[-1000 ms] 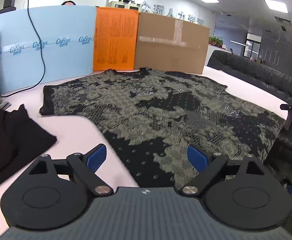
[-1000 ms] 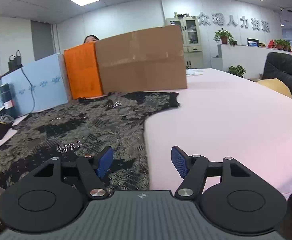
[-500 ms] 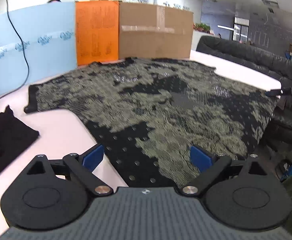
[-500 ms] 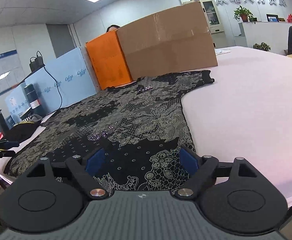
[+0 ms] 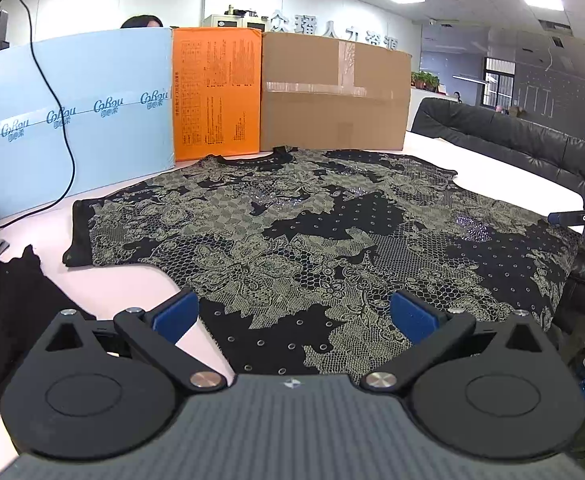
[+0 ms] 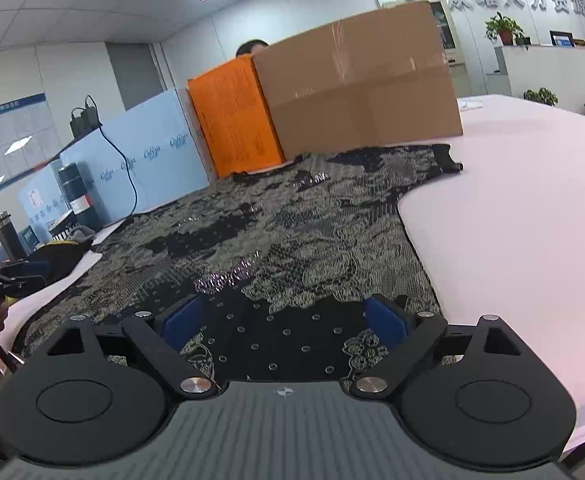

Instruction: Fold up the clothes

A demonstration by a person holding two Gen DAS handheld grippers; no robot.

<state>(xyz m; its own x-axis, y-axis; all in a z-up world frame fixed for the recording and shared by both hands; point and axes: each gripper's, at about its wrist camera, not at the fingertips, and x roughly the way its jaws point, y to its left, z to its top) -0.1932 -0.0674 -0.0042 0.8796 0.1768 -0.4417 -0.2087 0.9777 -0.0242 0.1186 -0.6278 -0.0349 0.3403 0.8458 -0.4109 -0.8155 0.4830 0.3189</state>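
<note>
Across the top of the left wrist frame we see a blue panel (image 5: pixel 72 120), an orange box (image 5: pixel 216 92) and a cardboard box (image 5: pixel 332 92) standing behind the patterned shirt (image 5: pixel 312 232), which lies flat on the pale tabletop (image 5: pixel 124 284). A black garment (image 5: pixel 8 304) sits at left. Our left claw (image 5: pixel 294 316) and right claw (image 6: pixel 284 322) have just been opening; both gape over the shirt's near hem, gripping nothing.

The right gripper (image 6: pixel 286 320) is hovering over the patterned top's (image 6: pixel 276 236) hem on the pink table (image 6: pixel 512 216), its jaws having just been opening, nothing gripped.
</note>
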